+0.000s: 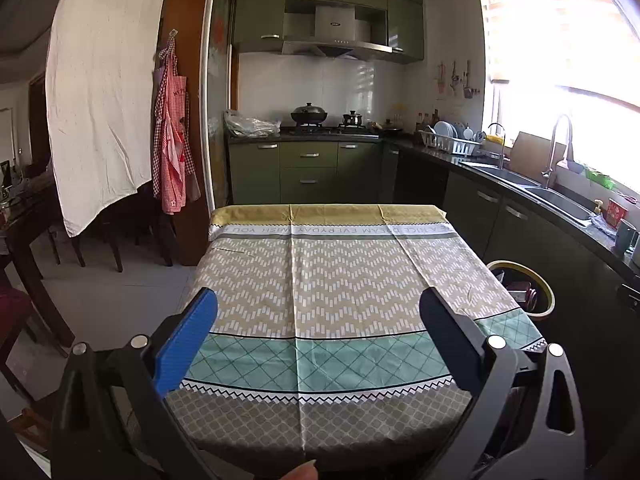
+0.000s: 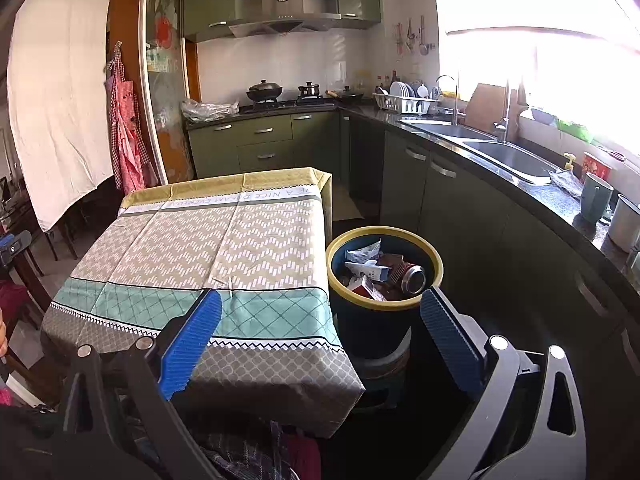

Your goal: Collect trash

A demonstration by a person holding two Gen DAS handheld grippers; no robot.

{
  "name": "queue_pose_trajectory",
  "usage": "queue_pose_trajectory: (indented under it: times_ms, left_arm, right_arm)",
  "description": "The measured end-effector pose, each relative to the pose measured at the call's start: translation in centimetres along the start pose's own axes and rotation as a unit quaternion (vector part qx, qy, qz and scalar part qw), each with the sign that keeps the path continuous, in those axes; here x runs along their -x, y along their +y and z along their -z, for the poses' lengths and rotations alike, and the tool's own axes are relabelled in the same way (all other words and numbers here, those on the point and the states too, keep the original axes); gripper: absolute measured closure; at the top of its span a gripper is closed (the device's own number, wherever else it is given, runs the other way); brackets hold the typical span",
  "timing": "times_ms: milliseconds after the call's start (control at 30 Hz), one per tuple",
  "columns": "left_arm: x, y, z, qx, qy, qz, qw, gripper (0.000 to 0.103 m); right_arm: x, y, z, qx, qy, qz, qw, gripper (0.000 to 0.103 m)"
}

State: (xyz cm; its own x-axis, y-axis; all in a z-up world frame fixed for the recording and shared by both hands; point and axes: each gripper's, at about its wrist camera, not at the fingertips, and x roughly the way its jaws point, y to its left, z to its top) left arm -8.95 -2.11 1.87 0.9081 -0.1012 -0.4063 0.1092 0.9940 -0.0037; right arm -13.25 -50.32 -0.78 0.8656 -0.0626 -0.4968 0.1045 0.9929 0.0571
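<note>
Left wrist view: the left gripper point(image 1: 318, 334) is hovering over the near part of the bench point(image 1: 340, 280), which is wearing a patterned tablecloth point(image 1: 340, 248) of yellow, beige zigzag, teal lattice and grey bands. Its fingers point(image 1: 188, 344) are standing wide apart with nothing between them but the bare cloth below. A fingertip of the person point(image 1: 304, 472) is showing at the bottom edge.

Right wrist view: the right gripper point(image 2: 320, 340) is pointing down toward the right-hand corner of the bench, and its fingers point(image 2: 192, 344) are likewise spread fully, gripping nothing. The trash bin point(image 2: 340, 248), dark with a yellow rim, is standing on the floor just beside the right edge of the bench, between the bench and the dark lower cabinets point(image 2: 460, 200). The collected trash is lying inside the bin: a crushed can point(image 2: 410, 278), a white wrapper point(image 2: 366, 254) and other crumpled packets that are too tangled to tell apart. In the left wrist view the same bin is peeping out past the right edge of the tablecloth.

Background, both views: a stove with a lidded wok point(image 2: 264, 90), a range hood point(image 2: 266, 26), a dish rack point(image 2: 406, 102) and a double sink point(image 2: 504, 152) under a bright window are lining the kitchen walls; a red checked apron point(image 1: 172, 136) is hanging beside a white sheet point(image 1: 100, 100).
</note>
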Motion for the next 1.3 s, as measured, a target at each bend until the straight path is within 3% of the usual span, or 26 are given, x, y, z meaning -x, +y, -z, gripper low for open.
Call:
queue_pose_trajectory:
  times_ms: [233, 1300]
  left_arm:
    - [1.8, 0.6, -0.1, -0.004, -0.013, -0.009, 0.9999, 0.007]
    - [1.6, 0.5, -0.2, -0.009, -0.006, -0.014, 0.9998, 0.007]
  right_arm:
    - [0.5, -0.2, 0.5, -0.001, -0.002, 0.005, 1.000, 0.005]
    - [-0.8, -0.6, 0.3, -0.003, -0.002, -0.015, 1.000, 0.005]
